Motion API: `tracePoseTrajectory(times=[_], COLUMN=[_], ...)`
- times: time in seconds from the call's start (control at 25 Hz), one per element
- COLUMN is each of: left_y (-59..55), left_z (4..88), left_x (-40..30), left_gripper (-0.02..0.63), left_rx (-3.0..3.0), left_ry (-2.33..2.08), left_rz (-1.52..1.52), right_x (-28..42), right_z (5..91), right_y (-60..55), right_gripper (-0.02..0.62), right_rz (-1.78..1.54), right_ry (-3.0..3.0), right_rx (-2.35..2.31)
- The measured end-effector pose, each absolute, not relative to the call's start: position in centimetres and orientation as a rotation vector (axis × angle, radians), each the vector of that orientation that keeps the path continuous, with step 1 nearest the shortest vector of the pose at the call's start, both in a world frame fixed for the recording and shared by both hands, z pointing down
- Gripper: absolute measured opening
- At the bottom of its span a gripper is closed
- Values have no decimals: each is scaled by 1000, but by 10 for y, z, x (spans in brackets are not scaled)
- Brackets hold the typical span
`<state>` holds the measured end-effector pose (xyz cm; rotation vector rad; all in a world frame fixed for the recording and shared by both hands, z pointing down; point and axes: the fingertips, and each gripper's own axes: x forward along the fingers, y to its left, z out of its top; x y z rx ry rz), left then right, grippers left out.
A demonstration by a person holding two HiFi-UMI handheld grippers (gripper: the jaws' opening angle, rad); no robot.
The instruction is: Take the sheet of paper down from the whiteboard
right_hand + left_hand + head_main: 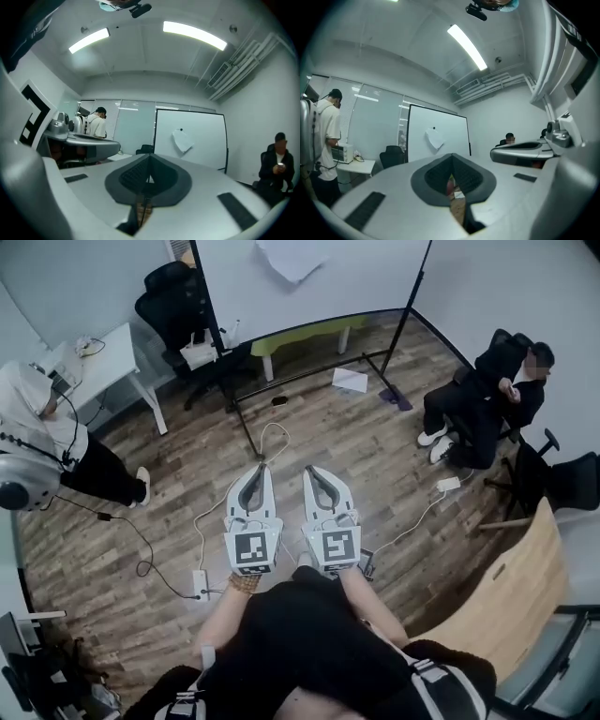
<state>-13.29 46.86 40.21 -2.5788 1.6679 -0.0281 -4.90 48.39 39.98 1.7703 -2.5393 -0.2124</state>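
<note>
Side by side and level, the left gripper [255, 471] and right gripper [320, 472] each have their jaws pressed together on nothing, well apart from the whiteboard [309, 292]. The sheet of paper [292, 257] hangs on the board, cut off by the head view's top edge. Only the gripper views show it whole, under a dark pin [181, 130]. A loose sheet [350, 380] on the wooden floor [309, 437] appears in the head view alone.

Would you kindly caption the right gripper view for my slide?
Shut right tool faces the whiteboard, a sheet of paper hanging on it.
</note>
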Motion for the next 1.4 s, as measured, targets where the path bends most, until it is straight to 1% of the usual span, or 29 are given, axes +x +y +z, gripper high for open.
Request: tracePoseTrajectory(times=[0.32, 0.72, 1.04, 1.2, 1.4], left_y=[441, 388, 317, 270, 205], left_z=[408, 411, 418, 413, 405], left_x=[-89, -67, -41, -41, -61], left_gripper=[11, 11, 11, 11, 11], left_rx=[-2600, -2646, -2711, -2712, -2685], left_ry=[1673, 1632, 1580, 1580, 1640], left_rz=[-66, -50, 12, 55, 104], right_x=[-14, 3, 27, 28, 16], right_z=[396, 399, 409, 408, 398], right_y=[447, 401, 342, 296, 232], right_gripper=[-3, -3, -3, -3, -2], right_rz=[-236, -236, -237, -247, -312], right_ry=[-2568, -2543, -2459, -2436, -2419], right_rx=[1720, 1715, 1708, 1696, 1622])
